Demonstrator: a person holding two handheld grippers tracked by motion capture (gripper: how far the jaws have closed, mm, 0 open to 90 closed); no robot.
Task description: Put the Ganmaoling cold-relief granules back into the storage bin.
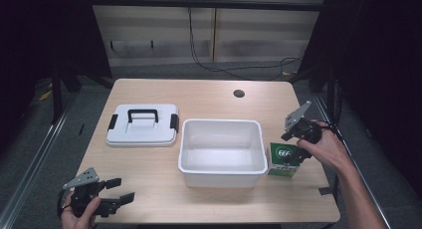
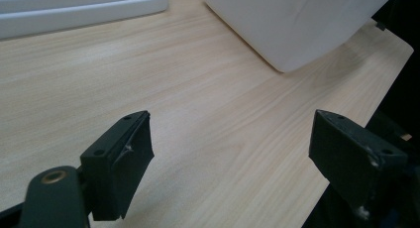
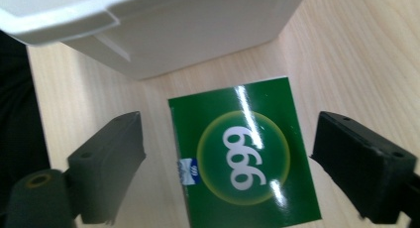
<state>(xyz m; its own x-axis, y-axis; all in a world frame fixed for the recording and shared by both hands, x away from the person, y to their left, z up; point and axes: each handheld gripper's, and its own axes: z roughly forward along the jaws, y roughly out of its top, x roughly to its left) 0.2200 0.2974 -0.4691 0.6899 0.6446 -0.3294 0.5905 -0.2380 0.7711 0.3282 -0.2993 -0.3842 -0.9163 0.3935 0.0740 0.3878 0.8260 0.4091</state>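
A green box marked 999 (image 1: pixel 283 159) lies flat on the table just right of an open white bin (image 1: pixel 222 150). My right gripper (image 1: pixel 294 142) hovers over this box (image 3: pixel 245 156), jaws spread wide on either side, nothing held. Its fingers (image 3: pixel 109 161) stand clear of the box edges. The bin's corner (image 3: pixel 148 34) sits just beyond the box. My left gripper (image 1: pixel 118 191) rests open at the table's front left corner, over bare wood (image 2: pixel 208 119), with the bin's wall (image 2: pixel 292 25) farther off.
A white lid with a black handle (image 1: pixel 143 124) lies left of the bin; its edge (image 2: pixel 79 10) shows ahead of the left gripper. A round cable hole (image 1: pixel 239 93) sits near the far edge. The table's right edge (image 1: pixel 323 159) is close to the box.
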